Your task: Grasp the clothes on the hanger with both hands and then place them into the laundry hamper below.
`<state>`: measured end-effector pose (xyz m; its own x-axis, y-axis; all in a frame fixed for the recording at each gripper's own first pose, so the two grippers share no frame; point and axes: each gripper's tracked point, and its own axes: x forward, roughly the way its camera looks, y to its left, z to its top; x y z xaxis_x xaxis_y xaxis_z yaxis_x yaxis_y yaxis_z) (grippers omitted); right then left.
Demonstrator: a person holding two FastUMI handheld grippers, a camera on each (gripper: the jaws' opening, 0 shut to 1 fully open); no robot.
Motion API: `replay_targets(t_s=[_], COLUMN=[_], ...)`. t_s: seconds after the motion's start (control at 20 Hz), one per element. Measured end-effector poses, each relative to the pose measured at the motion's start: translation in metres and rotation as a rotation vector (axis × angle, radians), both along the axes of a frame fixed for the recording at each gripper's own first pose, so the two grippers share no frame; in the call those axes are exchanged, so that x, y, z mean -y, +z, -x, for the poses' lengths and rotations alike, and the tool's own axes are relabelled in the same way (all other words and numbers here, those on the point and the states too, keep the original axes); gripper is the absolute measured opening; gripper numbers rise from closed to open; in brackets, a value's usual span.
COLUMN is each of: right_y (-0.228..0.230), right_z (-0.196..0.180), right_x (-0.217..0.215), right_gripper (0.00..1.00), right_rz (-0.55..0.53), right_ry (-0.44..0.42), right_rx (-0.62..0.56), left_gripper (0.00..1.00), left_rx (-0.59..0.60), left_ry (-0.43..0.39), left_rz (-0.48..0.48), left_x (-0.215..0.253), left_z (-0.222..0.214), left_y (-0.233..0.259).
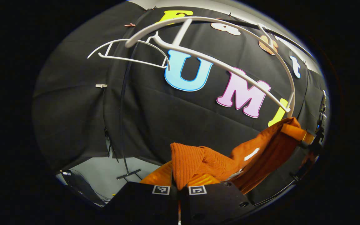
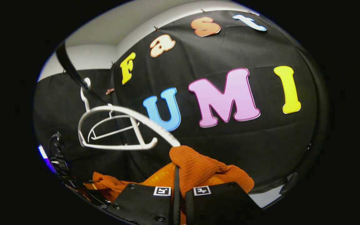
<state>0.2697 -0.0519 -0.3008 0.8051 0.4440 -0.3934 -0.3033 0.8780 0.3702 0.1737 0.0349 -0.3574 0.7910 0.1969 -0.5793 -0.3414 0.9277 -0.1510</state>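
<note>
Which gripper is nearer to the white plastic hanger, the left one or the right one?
Cannot tell: each gripper, left and right, is shut on the orange ribbed garment just below an end of the white plastic hanger.

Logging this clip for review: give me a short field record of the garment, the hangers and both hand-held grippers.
garment: orange ribbed garment, bunched, one end at the tip of the near hanger
hangers: white hanger near; second white hanger behind it
left hand-held gripper: shut on the garment
right hand-held gripper: shut on the garment
hamper: cannot tell
</note>
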Motion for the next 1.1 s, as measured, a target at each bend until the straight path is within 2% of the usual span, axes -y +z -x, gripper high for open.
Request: replay_targets(t_s=[0.3, 0.45, 0.6, 0.75, 1.1], right_y=[-0.042, -0.062, -0.064, -0.08, -0.111], right_z=[0.044, 0.063, 0.084, 0.1, 0.138], right_x=[-0.065, -0.09, -0.116, -0.132, -0.158], right_gripper=[0.12, 0.11, 0.12, 0.12, 0.11], right_rz=[-0.055, -0.081, -0.115, -0.087, -0.043], right_ry=[0.156, 0.196, 0.259, 0.303, 0.349], right_rx=[-0.163, -0.248, -0.286, -0.324, -0.453], left_gripper=[0.08, 0.08, 0.08, 0.08, 0.08], left_rx=[-0.046, -0.097, -0.116, -0.146, -0.218], left_ry=[-0.008, 0.03, 0.055, 0.064, 0.065], left_rz=[0.022, 0.012, 0.041, 0.066, 0.151], left_x=[0.017, 0.008, 0.004, 0.011, 0.039], left_z=[0.007, 0.013, 0.011, 0.015, 0.009], left_y=[-0.017, -0.028, -0.036, -0.045, -0.065])
